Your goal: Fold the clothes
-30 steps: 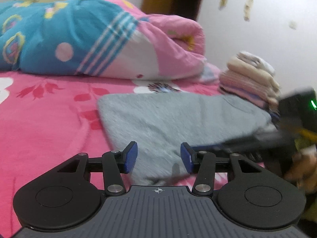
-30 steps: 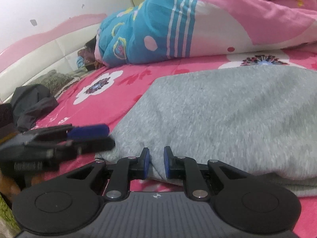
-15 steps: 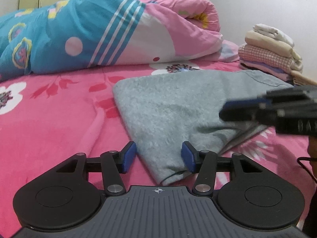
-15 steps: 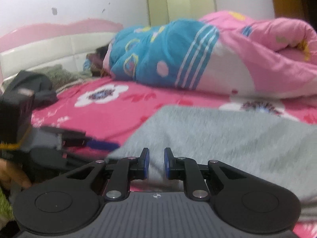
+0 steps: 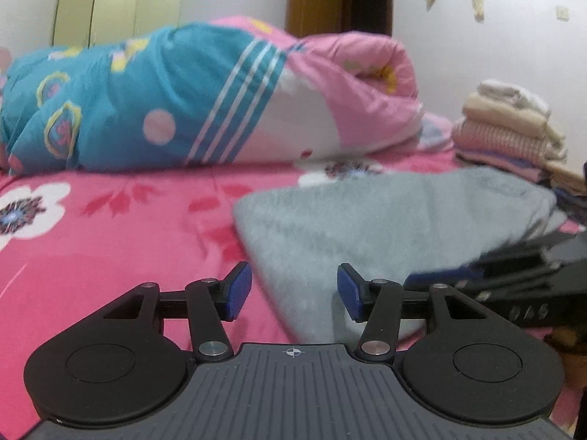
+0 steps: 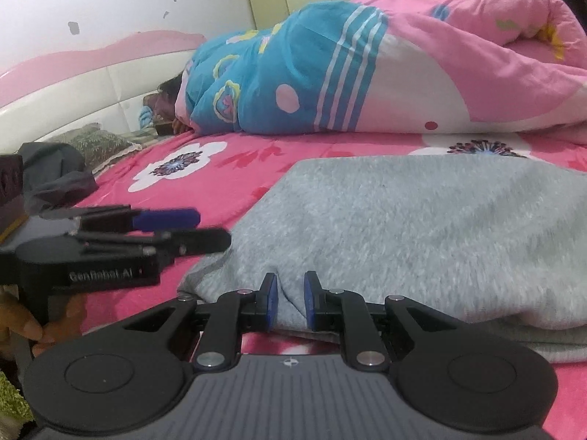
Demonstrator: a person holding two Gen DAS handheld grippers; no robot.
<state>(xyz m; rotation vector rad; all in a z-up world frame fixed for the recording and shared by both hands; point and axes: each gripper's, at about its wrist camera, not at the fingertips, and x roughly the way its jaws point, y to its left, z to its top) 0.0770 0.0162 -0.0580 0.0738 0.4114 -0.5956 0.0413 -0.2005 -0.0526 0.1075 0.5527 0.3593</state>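
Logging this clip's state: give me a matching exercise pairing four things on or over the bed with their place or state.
Things:
1. left gripper
2. right gripper
3. fluffy grey garment
4. stack of folded beige and pink clothes

Place or state:
A. lying flat on the pink floral sheet
B. jaws wide apart, nothing held
C. at the far right by the wall
D. closed on the near edge of fabric

Pairs: 1-B, 2-D, 3-A, 4-C
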